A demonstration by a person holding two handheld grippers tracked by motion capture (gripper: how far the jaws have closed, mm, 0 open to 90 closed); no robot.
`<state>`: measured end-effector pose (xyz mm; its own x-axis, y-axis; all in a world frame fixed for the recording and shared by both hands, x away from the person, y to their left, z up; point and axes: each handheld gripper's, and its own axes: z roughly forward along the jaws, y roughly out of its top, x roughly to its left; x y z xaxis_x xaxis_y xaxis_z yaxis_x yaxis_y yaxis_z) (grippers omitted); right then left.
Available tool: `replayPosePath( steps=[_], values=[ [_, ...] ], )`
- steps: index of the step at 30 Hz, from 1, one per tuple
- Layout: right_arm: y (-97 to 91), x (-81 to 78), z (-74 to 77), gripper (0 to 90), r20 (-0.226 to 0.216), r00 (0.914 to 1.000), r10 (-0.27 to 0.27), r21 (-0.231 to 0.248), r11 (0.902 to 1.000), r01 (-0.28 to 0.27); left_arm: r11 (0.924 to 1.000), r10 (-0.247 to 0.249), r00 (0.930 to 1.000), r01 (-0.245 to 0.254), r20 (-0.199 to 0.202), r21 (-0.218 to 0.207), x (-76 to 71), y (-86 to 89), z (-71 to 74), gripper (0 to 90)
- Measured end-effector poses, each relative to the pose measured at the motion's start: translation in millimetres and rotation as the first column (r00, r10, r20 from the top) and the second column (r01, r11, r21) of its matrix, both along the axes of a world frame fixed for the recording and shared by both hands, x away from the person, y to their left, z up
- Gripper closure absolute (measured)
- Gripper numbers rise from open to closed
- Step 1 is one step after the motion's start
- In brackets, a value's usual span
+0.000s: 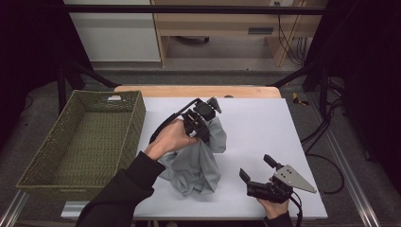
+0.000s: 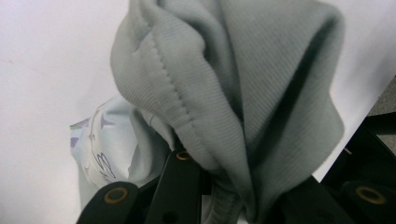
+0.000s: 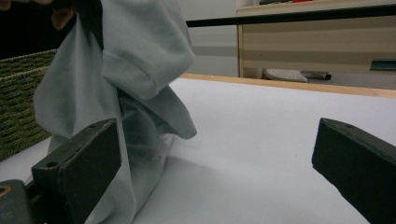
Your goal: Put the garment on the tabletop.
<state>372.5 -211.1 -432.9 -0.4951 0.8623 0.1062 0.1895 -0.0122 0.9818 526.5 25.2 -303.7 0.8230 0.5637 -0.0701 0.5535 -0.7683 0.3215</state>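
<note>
1. L gripper (image 1: pixel 202 124): jaws clamped on a bunched fold of the grey garment (image 1: pixel 196 165) near its hemmed edge; ribbed fabric and stitching are seen pinched betw. the jaws in the left gripper view (image 2: pixel 224 107).
2. Garment is held lifted at the top, lower part draped down and resting on the white table cover (image 1: pixel 265 123), approx. centre of table. Judged: raised so the cloth hangs free and can be carried as one bundle.
3. A printed inner label/patch (image 2: pixel 100 149) is visible beneath the fold; text not legible.
4. R gripper (image 1: pixel 257 171): jaws wide apart, nothing betw. them; hovering near the front-right table edge, apart from the garment. Judged: kept on standby to catch the hanging lower part.
5. Green woven basket (image 1: pixel 137 113) is set at table's left, just beside the garment; judged the likely destination, since its interior is bare.
</note>
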Motion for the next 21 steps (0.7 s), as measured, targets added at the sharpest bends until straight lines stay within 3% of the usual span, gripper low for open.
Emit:
replayPosePath(
  steps=[7,12,16,18,19,21],
  values=[
    [-0.6,0.0,-0.2,1.6,-0.010,1.0000,-0.003,0.007,1.0000,0.003,0.9999,-0.012,0.9991,0.012,-0.041,-0.004,1.7,-1.6,-24.9,80.7],
    [-0.3,-0.1,0.0,1.6,-0.014,0.9999,-0.004,0.009,1.0000,0.004,0.9998,-0.022,0.9982,0.022,-0.057,0.001,1.1,-3.1,-31.6,77.8],
    [-0.1,0.0,0.0,1.5,-0.014,0.9999,-0.004,0.010,0.9999,0.004,0.9997,-0.020,0.9982,0.019,-0.057,-0.019,2.6,-1.1,-31.4,61.0],
    [-0.1,-0.1,0.1,1.5,-0.015,0.9999,-0.002,0.014,0.9999,0.002,0.9985,-0.022,0.9981,0.019,-0.058,-0.051,3.4,0.9,-30.4,45.3],
    [-0.3,0.0,0.1,1.5,-0.013,0.9999,-0.002,0.012,0.9999,0.003,0.9978,-0.026,0.9984,0.022,-0.050,-0.062,3.2,1.9,-29.0,40.7],
    [-0.6,0.5,0.0,1.5,-0.009,1.0000,-0.002,0.013,0.9999,0.002,0.9974,-0.031,0.9995,0.032,0.005,-0.065,0.2,4.1,-25.0,26.3]
  ],
)
